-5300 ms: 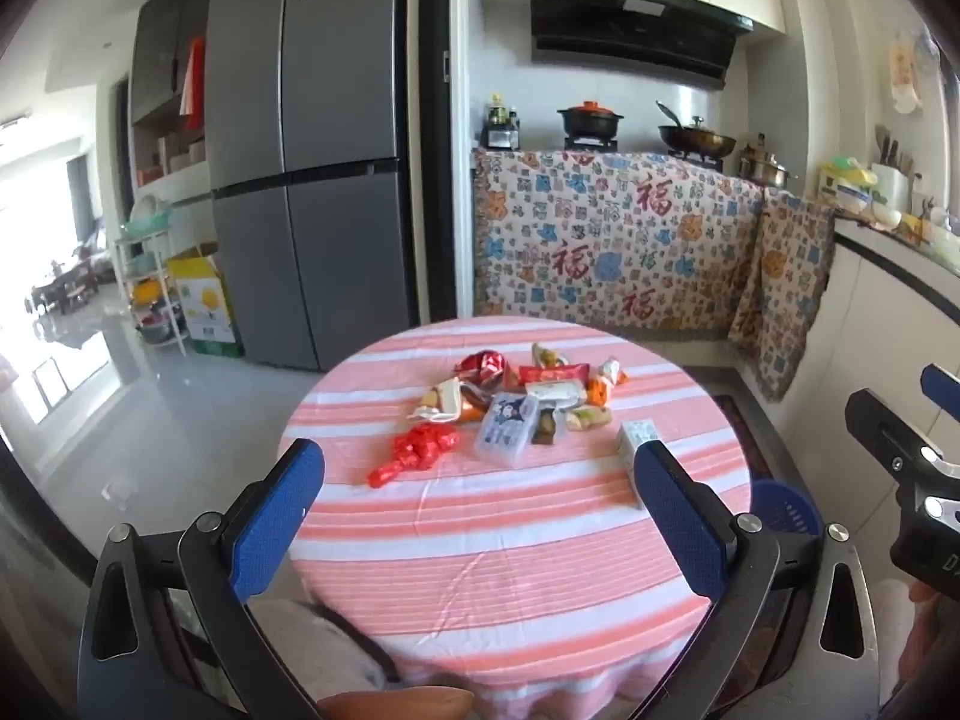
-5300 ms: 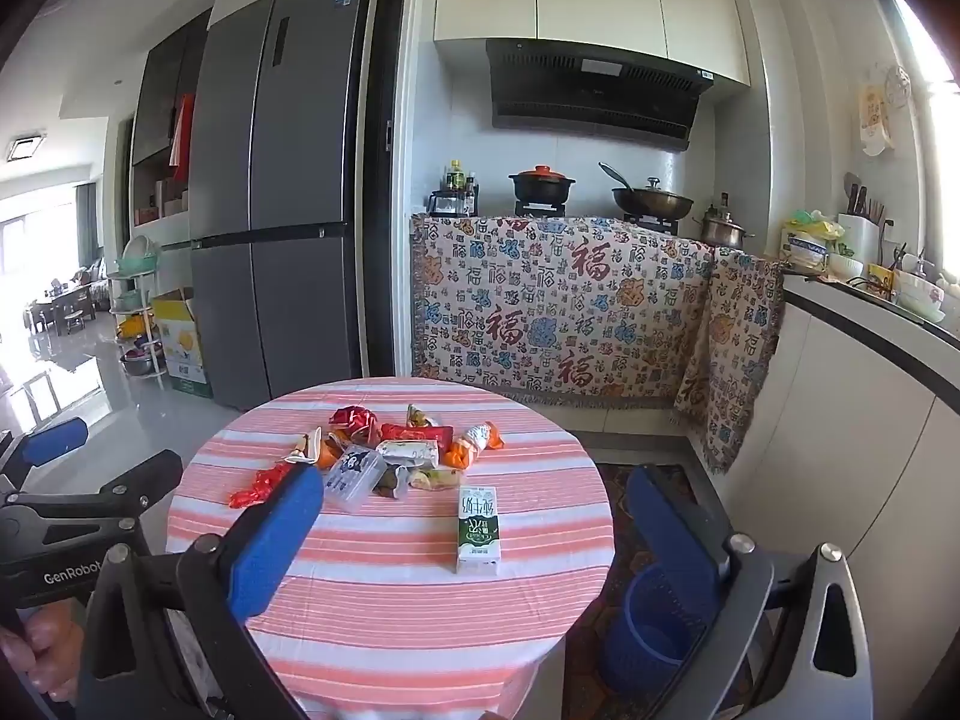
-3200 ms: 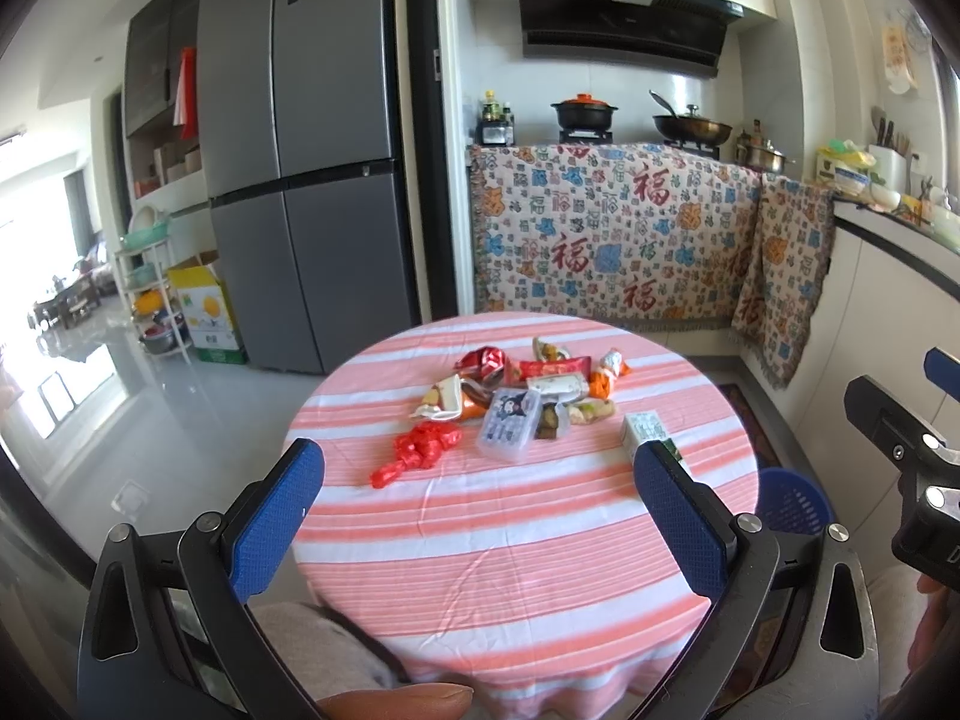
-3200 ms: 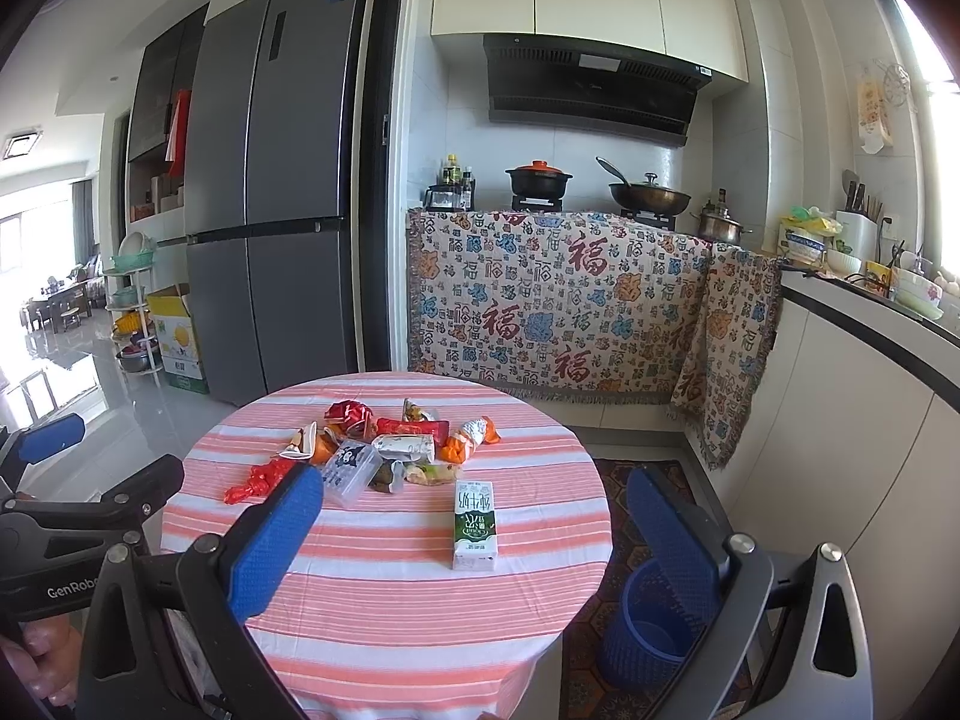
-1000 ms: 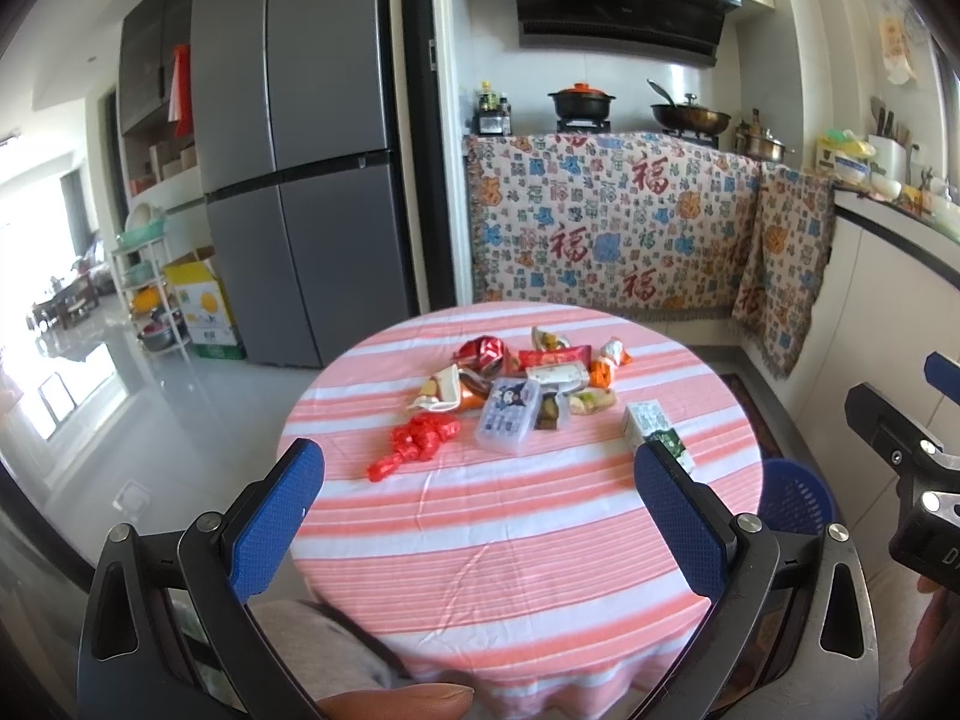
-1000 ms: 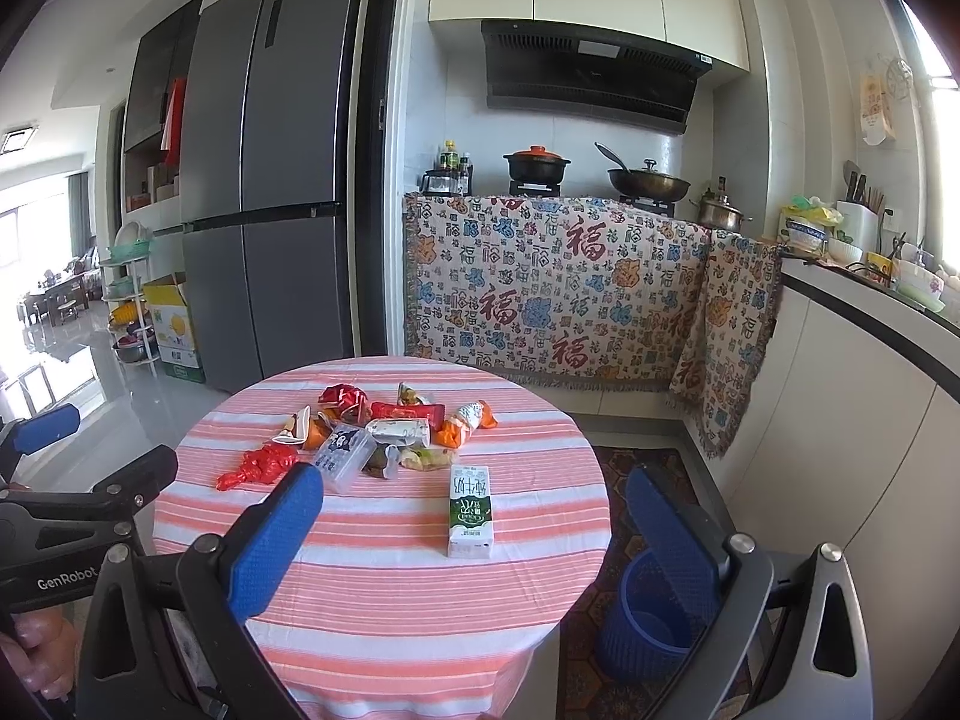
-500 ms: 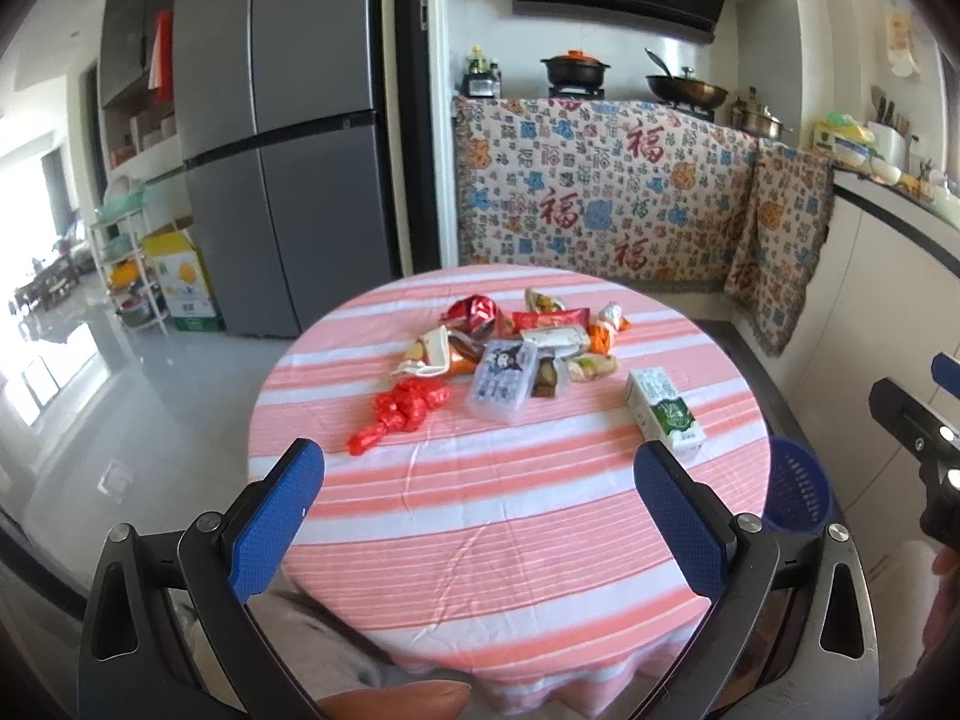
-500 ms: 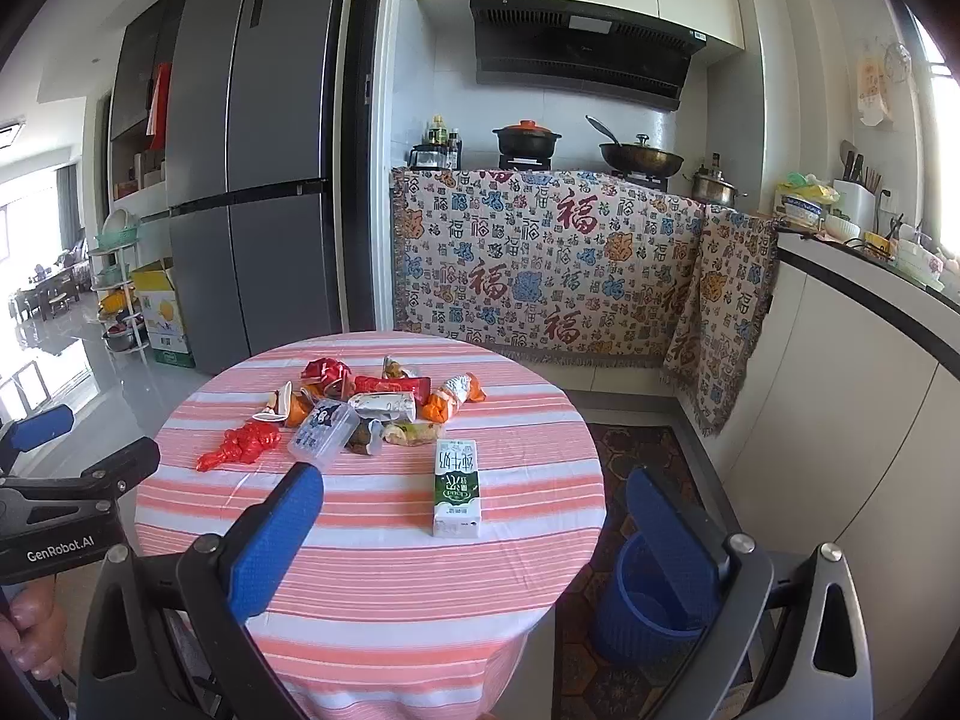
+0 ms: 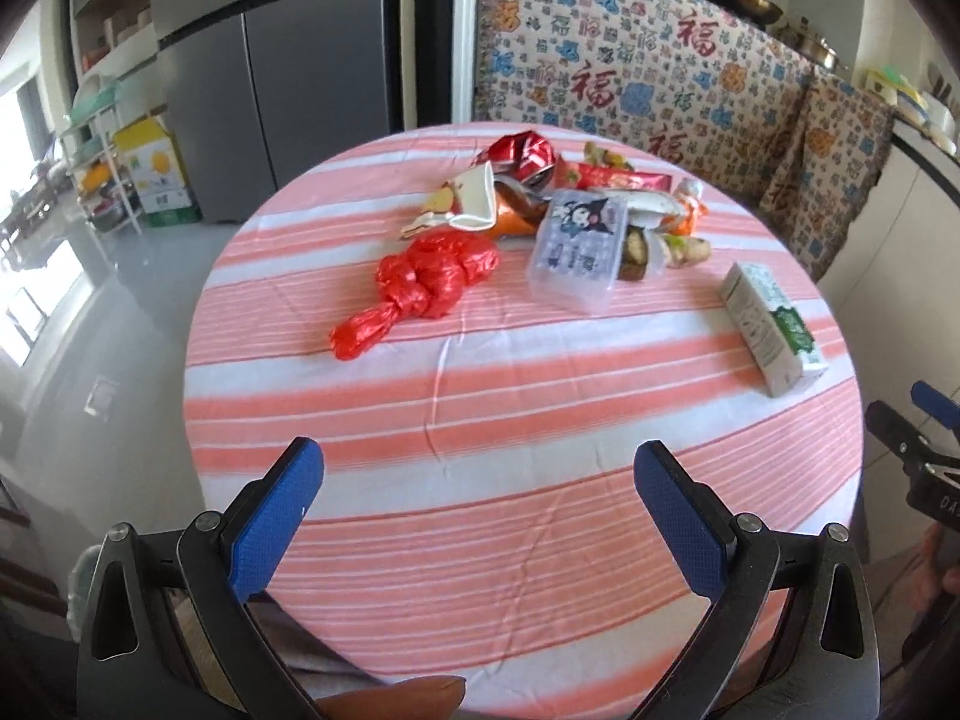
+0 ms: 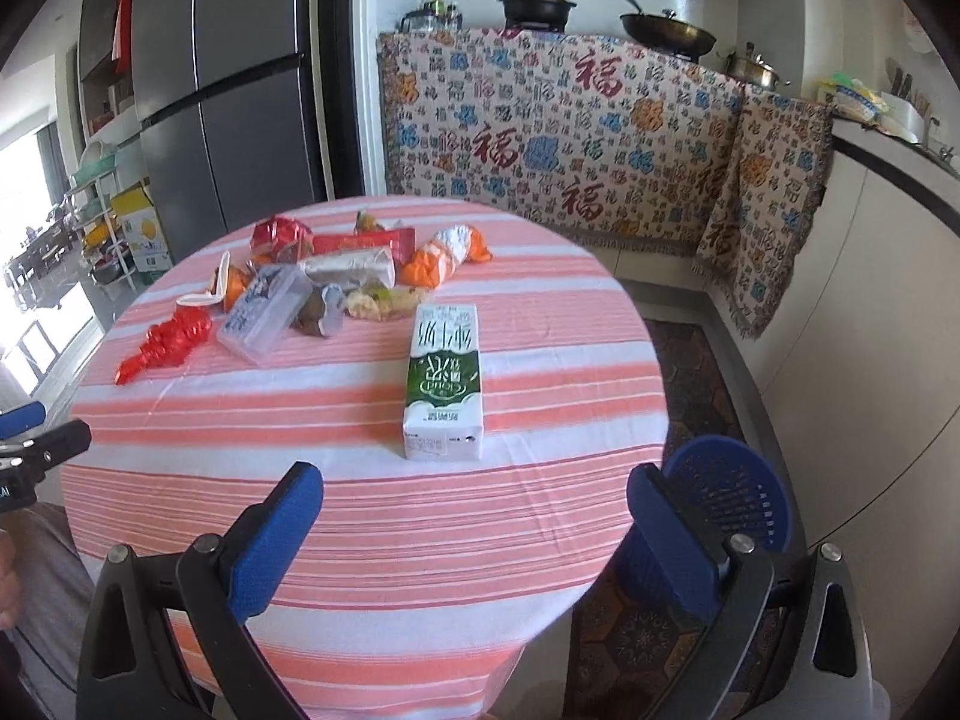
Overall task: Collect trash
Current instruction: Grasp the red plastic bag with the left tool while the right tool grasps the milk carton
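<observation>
Hovering wide open, empty: left tongs [image 9: 478, 480], right tongs [image 10: 474, 501]

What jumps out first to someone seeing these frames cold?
The round table with its pink-striped cloth fills both views, with a heap of wrappers at its far side, a knotted red plastic bag just left of it, and a clear plastic box at its near edge. A green-and-white carton lies flat apart from the heap, straight ahead of the open right gripper; a blue basket sits on the floor right of the table.
</observation>
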`<state>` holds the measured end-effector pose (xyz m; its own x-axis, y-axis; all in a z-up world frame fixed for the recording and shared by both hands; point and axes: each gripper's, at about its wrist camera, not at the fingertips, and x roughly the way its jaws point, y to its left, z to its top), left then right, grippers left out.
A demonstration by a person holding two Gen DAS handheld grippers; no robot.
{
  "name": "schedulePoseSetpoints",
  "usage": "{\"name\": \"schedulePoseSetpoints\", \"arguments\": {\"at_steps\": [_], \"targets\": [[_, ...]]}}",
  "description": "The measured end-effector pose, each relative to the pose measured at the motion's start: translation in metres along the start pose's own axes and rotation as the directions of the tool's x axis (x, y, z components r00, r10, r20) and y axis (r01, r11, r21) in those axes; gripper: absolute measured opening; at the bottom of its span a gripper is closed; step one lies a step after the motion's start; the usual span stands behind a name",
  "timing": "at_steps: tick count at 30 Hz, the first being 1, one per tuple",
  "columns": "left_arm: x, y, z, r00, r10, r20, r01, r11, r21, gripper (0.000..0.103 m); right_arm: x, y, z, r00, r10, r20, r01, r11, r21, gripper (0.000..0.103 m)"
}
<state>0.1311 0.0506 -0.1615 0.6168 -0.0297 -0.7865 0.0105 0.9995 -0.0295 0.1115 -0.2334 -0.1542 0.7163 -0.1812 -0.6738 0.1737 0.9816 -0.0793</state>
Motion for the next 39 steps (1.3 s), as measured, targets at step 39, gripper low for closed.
{"name": "schedulePoseSetpoints", "arguments": {"at_steps": [39], "targets": [[0.135,0.034,0.123,0.979,-0.04,-0.198,0.081,0.976,0.203,0.101,0.147,-0.007,0.094,0.858,0.196,-0.475,-0.202,0.979,0.04,0.076]]}}
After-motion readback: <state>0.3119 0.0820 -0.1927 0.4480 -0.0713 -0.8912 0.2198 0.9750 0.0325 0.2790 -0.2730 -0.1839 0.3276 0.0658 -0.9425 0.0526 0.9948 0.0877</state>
